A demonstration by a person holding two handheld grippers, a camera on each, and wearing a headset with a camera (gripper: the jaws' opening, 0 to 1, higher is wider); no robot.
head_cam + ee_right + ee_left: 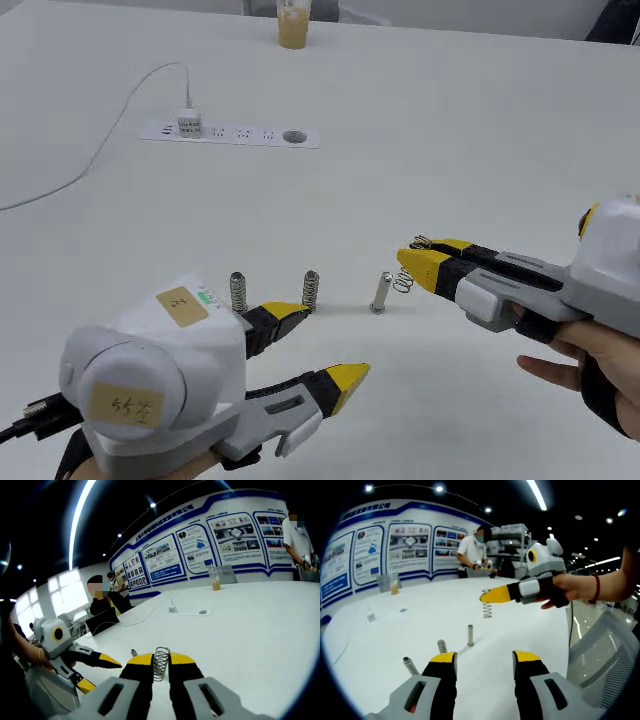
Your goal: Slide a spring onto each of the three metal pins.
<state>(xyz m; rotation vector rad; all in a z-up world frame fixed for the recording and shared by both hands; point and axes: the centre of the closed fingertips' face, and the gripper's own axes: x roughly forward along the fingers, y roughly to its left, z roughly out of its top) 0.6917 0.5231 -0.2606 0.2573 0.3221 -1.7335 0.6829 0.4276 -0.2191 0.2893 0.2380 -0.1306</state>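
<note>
White tabletop [450, 120] stretched across the head view, with a white power strip [230, 133] and its plugged-in cable at 11 o'clock and a clear cup of yellowish drink [293, 22] at 12 o'clock. Just below centre stood a row of a spring-covered metal pin [238, 292], a second spring-covered pin [310, 290] and a bare steel pin [381, 293]. From 3 o'clock the yellow-tipped grey right gripper [408, 258] reached in, its jaws pinched narrow on a small steel coil spring [404, 284] whose lower end hung just beside the bare pin's top; whether they touched could not be told. At 7 o'clock the matching left gripper [335, 340] had its jaws spread wide, one tip just beside the second spring-covered pin. In the left gripper view the left gripper [485, 657] rose wide open from 6 o'clock, the bare pin [470, 635] stood just above it, and the two spring-covered pins [442, 646] sat toward 8 o'clock. The right gripper [487, 596] came in from 3 o'clock with the coil spring [487, 609] hanging above and just right of the bare pin. In the right gripper view the right gripper [161, 666] clamped the upright coil spring [160, 655] at 6 o'clock, and the open left gripper [102, 675] lay at 8 o'clock.
</note>
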